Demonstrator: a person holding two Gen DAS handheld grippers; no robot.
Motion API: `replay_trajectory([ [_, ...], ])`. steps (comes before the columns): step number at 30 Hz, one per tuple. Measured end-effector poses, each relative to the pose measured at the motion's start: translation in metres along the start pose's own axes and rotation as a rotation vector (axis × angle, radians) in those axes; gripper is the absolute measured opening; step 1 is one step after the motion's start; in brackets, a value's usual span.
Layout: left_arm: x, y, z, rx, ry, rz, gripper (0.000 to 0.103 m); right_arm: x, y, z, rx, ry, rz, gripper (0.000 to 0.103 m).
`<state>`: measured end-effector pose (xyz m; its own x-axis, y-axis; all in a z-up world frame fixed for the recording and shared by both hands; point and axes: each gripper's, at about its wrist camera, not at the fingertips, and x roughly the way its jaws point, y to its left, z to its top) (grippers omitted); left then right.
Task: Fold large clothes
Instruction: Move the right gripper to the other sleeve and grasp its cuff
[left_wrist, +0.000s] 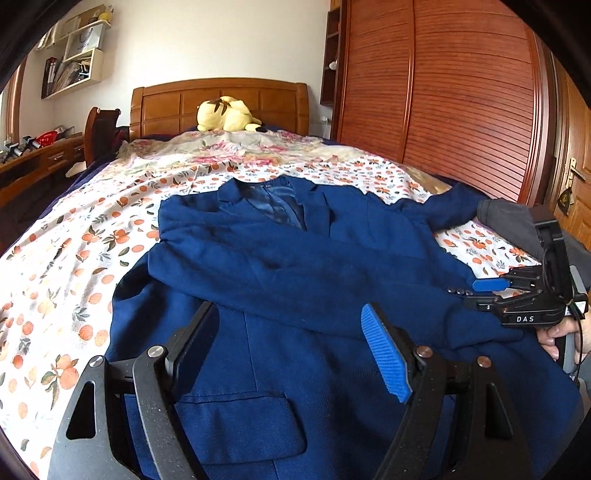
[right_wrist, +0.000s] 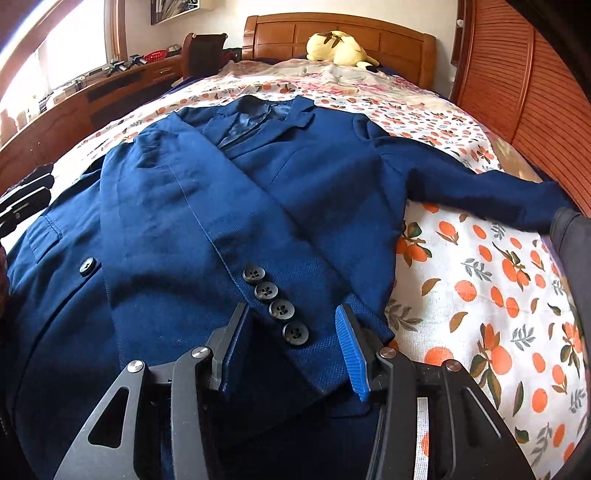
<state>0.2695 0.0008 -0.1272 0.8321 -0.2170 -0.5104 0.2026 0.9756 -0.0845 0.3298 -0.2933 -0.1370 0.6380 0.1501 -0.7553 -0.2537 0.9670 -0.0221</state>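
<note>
A dark blue suit jacket (left_wrist: 280, 266) lies face up on the bed, collar toward the headboard. Its left sleeve is folded across the chest, with the buttoned cuff (right_wrist: 280, 310) at the right side. The other sleeve (right_wrist: 480, 184) stretches out to the right. My left gripper (left_wrist: 291, 343) is open above the lower front of the jacket, near a pocket flap (left_wrist: 236, 402). My right gripper (right_wrist: 291, 350) is open with the folded sleeve's cuff between its jaws; it also shows in the left wrist view (left_wrist: 480, 291).
The bed (left_wrist: 74, 258) has an orange-print sheet. A yellow plush toy (left_wrist: 225, 114) sits by the wooden headboard (left_wrist: 221, 99). A wooden wardrobe (left_wrist: 443, 92) stands at the right. A desk (right_wrist: 74, 107) and chair (right_wrist: 203, 51) stand at the left. A dark garment (left_wrist: 513, 225) lies at the right edge.
</note>
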Motion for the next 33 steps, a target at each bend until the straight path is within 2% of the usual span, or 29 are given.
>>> replay_trajectory([
  [10,0.0,-0.01,-0.001,0.057,-0.02,0.033,0.08,-0.009,-0.002,0.004,0.008,0.004,-0.006,0.049],
  [14,-0.001,-0.012,-0.002,0.067,-0.024,0.035,0.08,-0.033,-0.016,0.022,0.014,-0.055,-0.034,0.049],
  [16,-0.001,-0.012,-0.002,0.066,-0.023,0.035,0.08,-0.04,-0.027,0.034,0.012,-0.072,-0.054,0.058],
  [18,-0.001,-0.012,-0.002,0.065,-0.023,0.034,0.08,-0.039,-0.043,0.048,0.02,-0.068,-0.077,0.062],
  [25,-0.001,-0.012,-0.002,0.067,-0.023,0.035,0.08,-0.007,-0.111,0.084,0.097,-0.028,-0.226,0.063],
  [33,0.0,-0.013,-0.003,0.068,-0.016,0.032,0.08,0.041,-0.18,0.097,0.301,0.032,-0.281,0.063],
])
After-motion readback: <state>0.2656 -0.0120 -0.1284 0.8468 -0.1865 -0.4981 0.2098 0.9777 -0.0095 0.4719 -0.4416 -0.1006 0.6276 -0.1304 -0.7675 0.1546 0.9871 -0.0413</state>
